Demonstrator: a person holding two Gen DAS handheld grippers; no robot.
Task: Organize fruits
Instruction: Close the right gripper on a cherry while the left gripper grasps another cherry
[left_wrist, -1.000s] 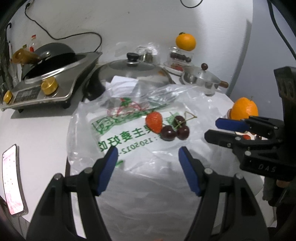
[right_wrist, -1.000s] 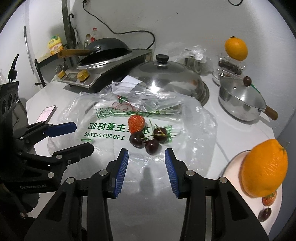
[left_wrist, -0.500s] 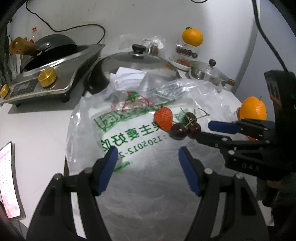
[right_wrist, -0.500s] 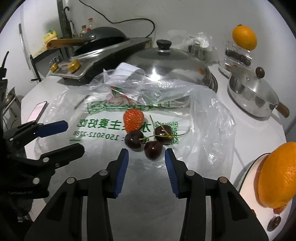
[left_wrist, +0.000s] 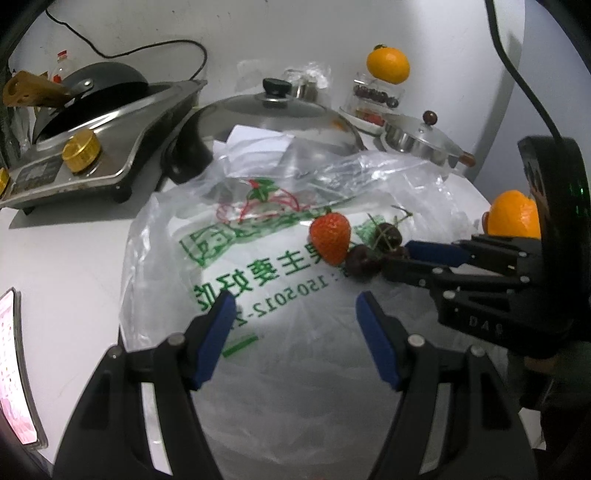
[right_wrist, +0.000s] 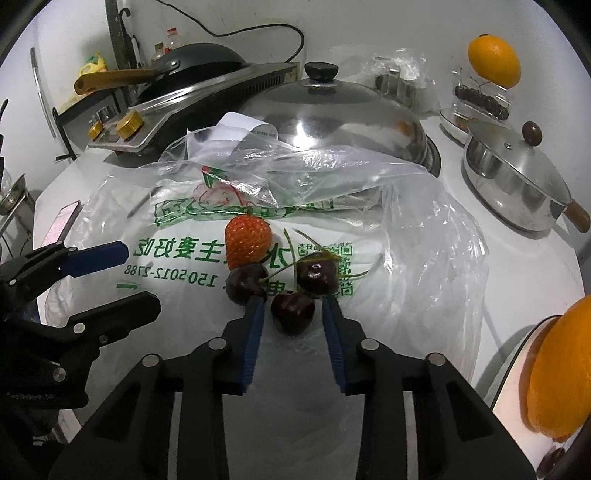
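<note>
While its jaws have just been closing, the right hand-held gripper (right_wrist: 291, 314) has the nearest cherry (right_wrist: 293, 312) between its blue pads, though a sliver of gap shows on each side and the pads do not visibly press it. Two more cherries (right_wrist: 317, 277) lie just beyond, stems crossing, and a strawberry (right_wrist: 248, 240) sits touching the left one. All rest on a clear plastic bag (right_wrist: 406, 258) with green print, spread over the white worktop (right_wrist: 517, 266). The left hand-held gripper (left_wrist: 295, 325) hovers over the bag with its jaws apart and nothing between them. At the right edge an orange (right_wrist: 557, 373) sits on a plate (right_wrist: 517, 369). Beyond the bag stand a domed steel lid (right_wrist: 332, 110) and a lidded saucepan (right_wrist: 517, 184).
</note>
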